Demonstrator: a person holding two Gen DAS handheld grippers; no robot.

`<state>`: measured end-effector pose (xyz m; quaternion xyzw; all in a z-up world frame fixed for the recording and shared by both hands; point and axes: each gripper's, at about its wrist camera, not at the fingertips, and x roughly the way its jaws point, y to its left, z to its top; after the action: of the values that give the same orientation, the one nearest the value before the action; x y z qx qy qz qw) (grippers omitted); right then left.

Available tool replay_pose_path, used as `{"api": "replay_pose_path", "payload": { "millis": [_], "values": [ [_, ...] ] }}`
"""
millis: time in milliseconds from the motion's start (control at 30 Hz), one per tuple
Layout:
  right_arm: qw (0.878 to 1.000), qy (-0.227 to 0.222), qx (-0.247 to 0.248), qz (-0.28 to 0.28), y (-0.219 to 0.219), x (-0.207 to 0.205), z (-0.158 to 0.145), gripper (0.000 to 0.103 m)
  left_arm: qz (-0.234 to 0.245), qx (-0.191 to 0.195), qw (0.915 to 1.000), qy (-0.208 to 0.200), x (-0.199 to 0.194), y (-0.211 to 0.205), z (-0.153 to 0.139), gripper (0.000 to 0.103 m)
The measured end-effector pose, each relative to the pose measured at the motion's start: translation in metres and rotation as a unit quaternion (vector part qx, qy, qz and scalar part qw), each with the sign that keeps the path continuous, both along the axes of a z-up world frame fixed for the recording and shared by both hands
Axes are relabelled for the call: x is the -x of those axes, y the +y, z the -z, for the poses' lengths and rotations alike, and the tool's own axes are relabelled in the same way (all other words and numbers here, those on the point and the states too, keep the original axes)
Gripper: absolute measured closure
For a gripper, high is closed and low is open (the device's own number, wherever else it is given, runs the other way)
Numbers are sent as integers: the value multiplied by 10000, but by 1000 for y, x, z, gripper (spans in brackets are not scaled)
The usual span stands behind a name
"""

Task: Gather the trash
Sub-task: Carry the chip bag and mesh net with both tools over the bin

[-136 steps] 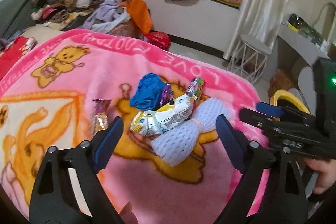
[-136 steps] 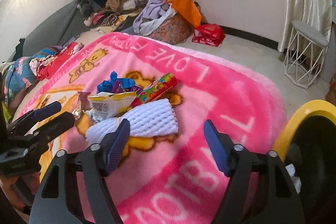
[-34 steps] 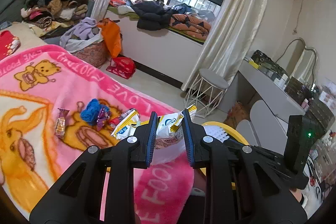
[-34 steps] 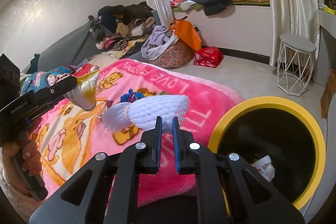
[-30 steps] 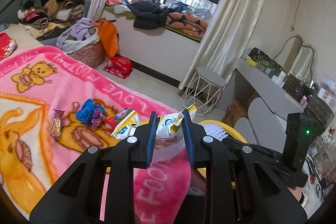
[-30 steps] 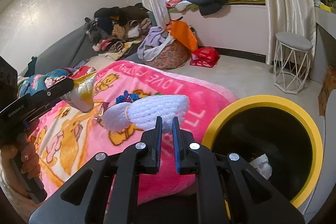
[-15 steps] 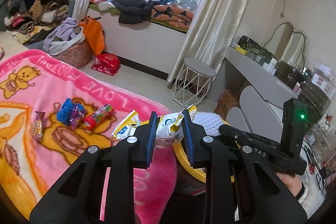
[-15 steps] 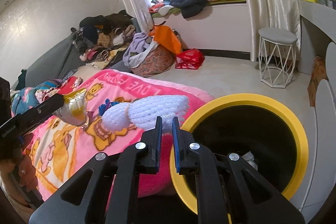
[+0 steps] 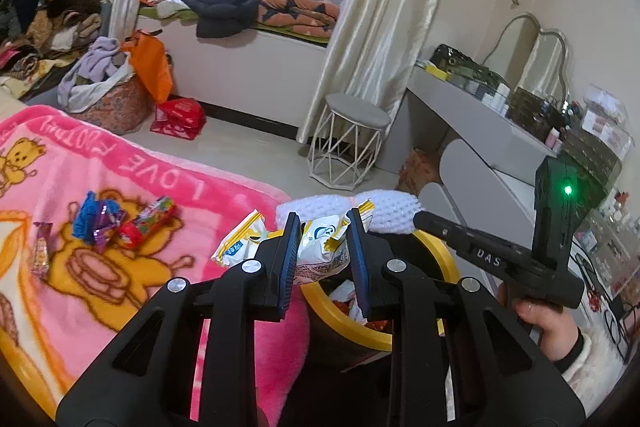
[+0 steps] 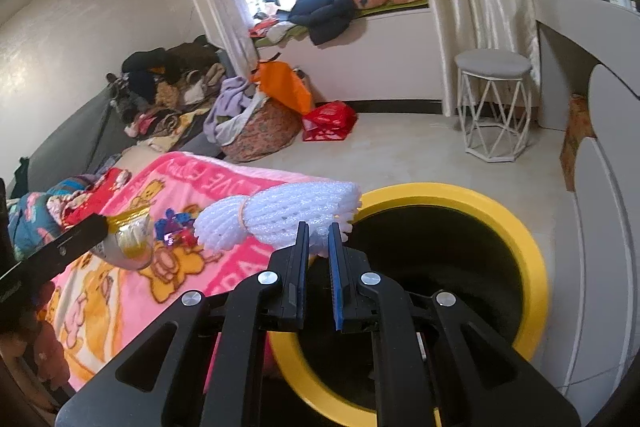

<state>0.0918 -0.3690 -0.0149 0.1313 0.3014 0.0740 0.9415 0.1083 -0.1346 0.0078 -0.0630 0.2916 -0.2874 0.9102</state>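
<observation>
My left gripper [image 9: 322, 227] is shut on a white and yellow snack bag [image 9: 320, 247] and holds it over the near rim of the yellow-rimmed trash bin [image 9: 444, 255]. My right gripper [image 10: 319, 239] is shut on a white foam net sleeve [image 10: 280, 213] and holds it at the left rim of the bin [image 10: 520, 247]. The sleeve also shows in the left wrist view [image 9: 384, 209]. On the pink blanket [image 9: 120, 287] lie a blue wrapper clump [image 9: 90, 219], a red candy tube [image 9: 146, 221] and a small wrapper [image 9: 40, 247].
Trash lies in the bin's bottom. A white wire stool [image 10: 494, 107] stands on the floor beyond the bin. A grey dresser [image 9: 480, 123] is at the right. A laundry basket [image 10: 260, 131] and a red bag [image 10: 330, 121] sit by the window bench.
Both grippers closed on their items, lifted them off the blanket and carried them right to the bin. In the last half second both moved a little further over the bin rim.
</observation>
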Motion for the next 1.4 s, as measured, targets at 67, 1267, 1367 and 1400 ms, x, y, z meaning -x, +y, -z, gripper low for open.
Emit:
{"api": "replay_pose_path", "payload": {
  "millis": [67,1267,1367,1400],
  "values": [
    [10000,4,46,87,-5,0,1,93,51,-34,10000,-1,-1,-6,2,84],
    [9906,487,449,1197,-72,-7,50,93,1030,-652,9916,440,-22,-97,62,84],
    [9901,539,442,1219,-73,-9,53,93,1113,-730,9899,490,-26,-105,68,84],
    [9899,568,433,1227,-75,-9,55,93,1130,-748,9895,505,-26,-106,70,84]
  ]
}}
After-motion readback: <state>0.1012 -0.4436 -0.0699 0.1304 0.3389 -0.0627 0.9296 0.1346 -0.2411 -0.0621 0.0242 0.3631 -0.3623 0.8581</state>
